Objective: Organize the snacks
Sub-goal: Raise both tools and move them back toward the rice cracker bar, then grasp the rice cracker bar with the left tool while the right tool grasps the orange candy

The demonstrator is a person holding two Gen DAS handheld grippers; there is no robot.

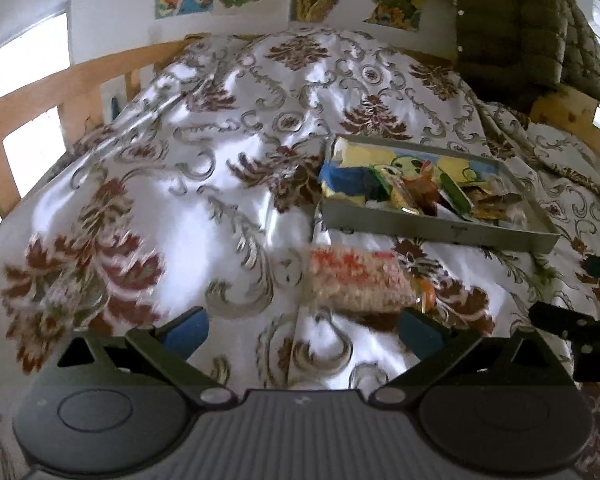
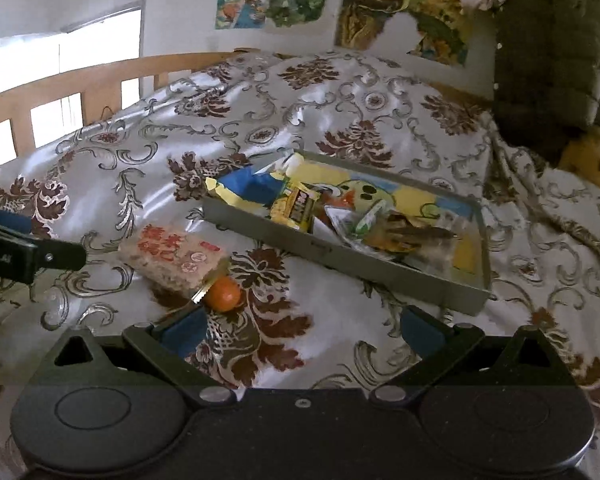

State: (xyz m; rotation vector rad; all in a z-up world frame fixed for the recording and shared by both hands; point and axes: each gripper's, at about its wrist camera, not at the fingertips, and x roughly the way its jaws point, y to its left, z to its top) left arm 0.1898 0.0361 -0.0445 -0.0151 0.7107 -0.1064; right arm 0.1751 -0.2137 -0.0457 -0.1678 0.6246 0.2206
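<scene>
Lying loose on the bedspread (image 2: 140,140), a packet of rice cake (image 2: 172,258) with red lettering and a small orange sweet (image 2: 224,294) touching its near corner are the two snacks not yet put away. Both sit just outside the near left corner of the metal tray (image 2: 340,258), which already holds a heap of wrappers, among them a blue and yellow bag (image 2: 252,188) leaning over the far left rim.

The left gripper (image 1: 304,330) hangs just in front of the rice cake with its jaws spread wide and nothing between them; that view is smeared, so the tool seems to be in motion. The right gripper (image 2: 300,330) is likewise wide open and empty, with the orange sweet just ahead of its left finger (image 2: 182,332).

The step in hand looks like picking up the rice cake. It would go best if the left jaws came down across the packet's short width, one finger on each long edge, and closed gently, since the cake is probably brittle and the wrapper slippery. The soft cover gives under pressure, so the fingers should sink slightly beside the packet rather than pinch the cloth. The sweet may roll when the packet lifts. Setting the packet flat in the tray's barer right end would stop the heap spilling.
</scene>
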